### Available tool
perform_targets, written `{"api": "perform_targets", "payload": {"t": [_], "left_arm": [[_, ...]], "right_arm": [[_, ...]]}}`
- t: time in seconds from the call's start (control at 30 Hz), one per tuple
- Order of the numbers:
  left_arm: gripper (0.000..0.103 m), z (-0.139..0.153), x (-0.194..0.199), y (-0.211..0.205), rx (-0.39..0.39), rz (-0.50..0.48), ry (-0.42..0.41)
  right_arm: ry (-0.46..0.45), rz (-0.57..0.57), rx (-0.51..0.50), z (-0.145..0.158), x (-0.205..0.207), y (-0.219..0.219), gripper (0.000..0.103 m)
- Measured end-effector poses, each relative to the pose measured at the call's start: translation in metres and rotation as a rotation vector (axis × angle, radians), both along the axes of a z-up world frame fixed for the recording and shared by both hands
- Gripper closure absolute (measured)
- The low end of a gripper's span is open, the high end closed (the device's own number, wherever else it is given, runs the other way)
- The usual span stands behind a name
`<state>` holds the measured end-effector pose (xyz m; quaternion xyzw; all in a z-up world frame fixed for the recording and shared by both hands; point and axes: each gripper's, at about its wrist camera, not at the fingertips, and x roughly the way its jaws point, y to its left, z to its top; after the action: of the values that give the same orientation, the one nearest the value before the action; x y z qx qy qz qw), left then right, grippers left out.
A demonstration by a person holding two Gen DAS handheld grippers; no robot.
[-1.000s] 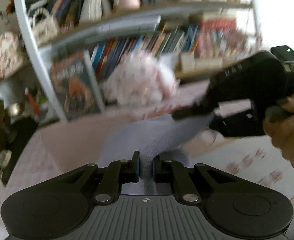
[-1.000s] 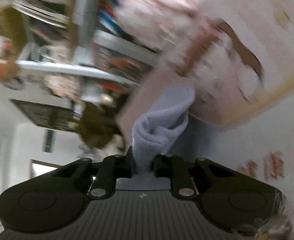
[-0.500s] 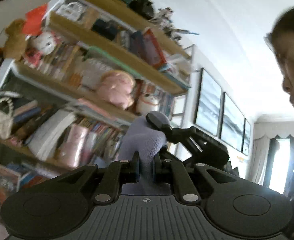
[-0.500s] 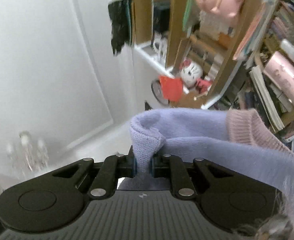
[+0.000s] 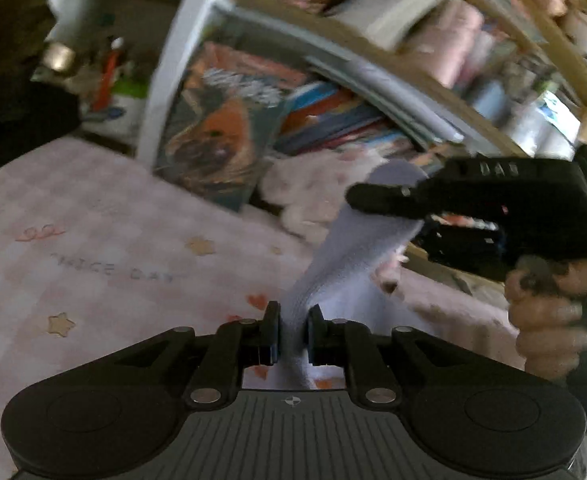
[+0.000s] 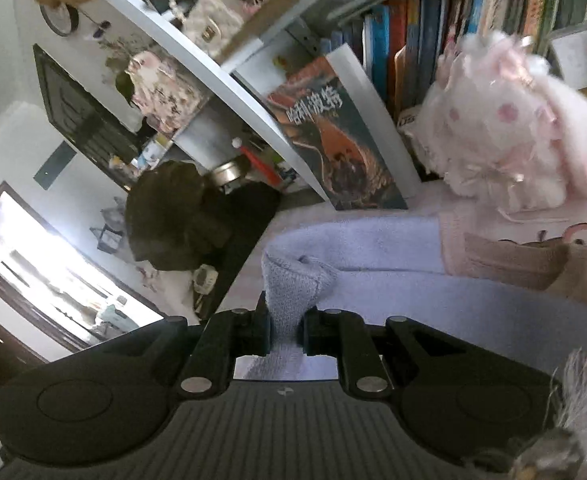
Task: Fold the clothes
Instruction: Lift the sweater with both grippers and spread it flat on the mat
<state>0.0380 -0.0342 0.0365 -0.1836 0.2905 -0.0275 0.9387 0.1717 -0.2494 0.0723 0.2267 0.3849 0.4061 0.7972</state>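
Your left gripper (image 5: 293, 334) and right gripper (image 6: 286, 330) both pinch the lilac knit garment (image 5: 345, 256), stretched above the pink bedsheet (image 5: 93, 240); no fold looks made.

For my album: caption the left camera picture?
Both grippers, left gripper and right gripper, pinch a lavender garment above a pink sheet.

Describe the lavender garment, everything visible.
The lavender garment is a soft, fuzzy knit with a pink ribbed cuff and a brownish patch beside it. Both tongs are shut on it: the left tongs pinch one bunched edge, the right tongs another. It stretches taut between them, held above the pink printed bedsheet, in front of the bookshelf. Its full shape isn't visible.
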Motion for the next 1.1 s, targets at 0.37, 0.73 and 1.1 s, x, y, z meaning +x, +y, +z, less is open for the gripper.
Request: {"api": "perform_targets", "payload": {"t": [0.37, 0.73, 1.1], "left_arm": [[0.063, -0.026, 0.014, 0.035, 0.247, 0.207, 0.147], [0.059, 0.005, 0.006, -0.068, 0.337, -0.114, 0.001], [0.059, -0.036, 0.071, -0.205, 0.573, -0.407, 0.038]], "right_arm": [[-0.090, -0.055, -0.217, -0.025, -0.019, -0.027, 0.055], [-0.173, -0.140, -0.521, -0.081, -0.095, -0.109, 0.055], [-0.134, -0.100, -0.654, -0.103, -0.145, -0.116, 0.060]]}}
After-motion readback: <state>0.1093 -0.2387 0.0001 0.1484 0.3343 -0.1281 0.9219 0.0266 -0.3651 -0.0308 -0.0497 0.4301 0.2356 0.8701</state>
